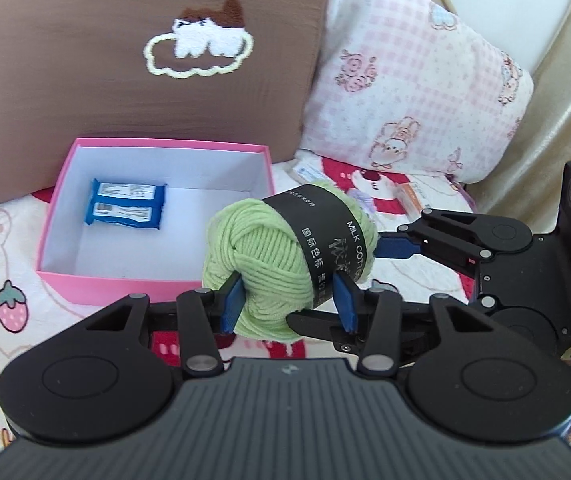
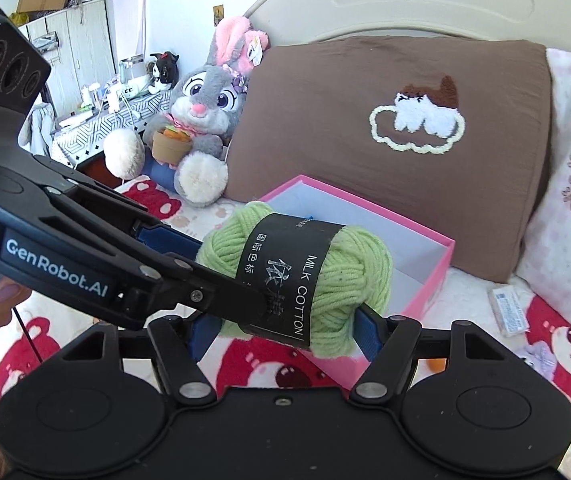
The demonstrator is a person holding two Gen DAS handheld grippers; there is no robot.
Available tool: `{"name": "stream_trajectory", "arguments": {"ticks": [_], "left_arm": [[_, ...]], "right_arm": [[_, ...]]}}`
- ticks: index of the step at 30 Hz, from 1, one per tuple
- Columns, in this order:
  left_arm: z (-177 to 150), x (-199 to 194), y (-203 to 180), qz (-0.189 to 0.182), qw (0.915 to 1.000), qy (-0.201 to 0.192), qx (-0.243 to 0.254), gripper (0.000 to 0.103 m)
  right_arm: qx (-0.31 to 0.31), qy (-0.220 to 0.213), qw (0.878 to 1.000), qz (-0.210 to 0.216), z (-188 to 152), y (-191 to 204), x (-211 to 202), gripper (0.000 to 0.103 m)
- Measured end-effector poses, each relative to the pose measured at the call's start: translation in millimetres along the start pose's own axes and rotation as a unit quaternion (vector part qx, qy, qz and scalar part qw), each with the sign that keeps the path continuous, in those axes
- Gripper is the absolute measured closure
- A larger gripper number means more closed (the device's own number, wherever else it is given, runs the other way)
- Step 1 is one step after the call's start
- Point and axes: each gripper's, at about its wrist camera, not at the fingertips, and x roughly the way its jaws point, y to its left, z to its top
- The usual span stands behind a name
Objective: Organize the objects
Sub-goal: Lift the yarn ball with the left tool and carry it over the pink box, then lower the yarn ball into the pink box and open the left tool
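A ball of light green yarn with a black paper band hangs in the air just in front of the pink box. My left gripper is shut on it, blue pads pressing its two sides. The right gripper's upper finger comes in from the right and touches the ball's end. In the right wrist view my right gripper holds the same yarn ball lengthwise, while the left gripper's fingers reach in from the left. The pink box is open, white inside, with two blue packets at its back left.
All this is on a bed with a bear-print spread. A brown pillow and a pink checked pillow lean behind the box. A grey plush rabbit sits at the left. Small packets and an orange box lie right of the box.
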Motion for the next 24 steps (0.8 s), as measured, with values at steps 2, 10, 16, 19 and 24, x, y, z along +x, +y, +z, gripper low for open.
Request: {"name": "stream_trajectory", "arguments": {"ticks": [2,10,16,19,24], "left_arm": [[7,4,12,0.006,0.9999,0.009,-0.011,0.057],[38,37,61,0.054,0.9967,0.049,-0.036,0.054],[53,77,108,0.075,0.9915,0.078,-0.072,0.053],[53,96,126,0.075,0.9895,0.090,-0.085,0.053],[55,127,149,0.080,0.9864,0.111,-0.091,0.053]], "right_arm": [[0.008,0.001,1.000,0.007,6,1,13,0.030],[0.066,0.033,0.997,0.038,36,-9,82,0.032],[0.142,0.068,0.986,0.053,44,-21,145,0.032],[0.174,0.086,0.979,0.059,41,-28,170,0.032],[0.208,0.110,0.970,0.058,37,-37,205,0.032]]}}
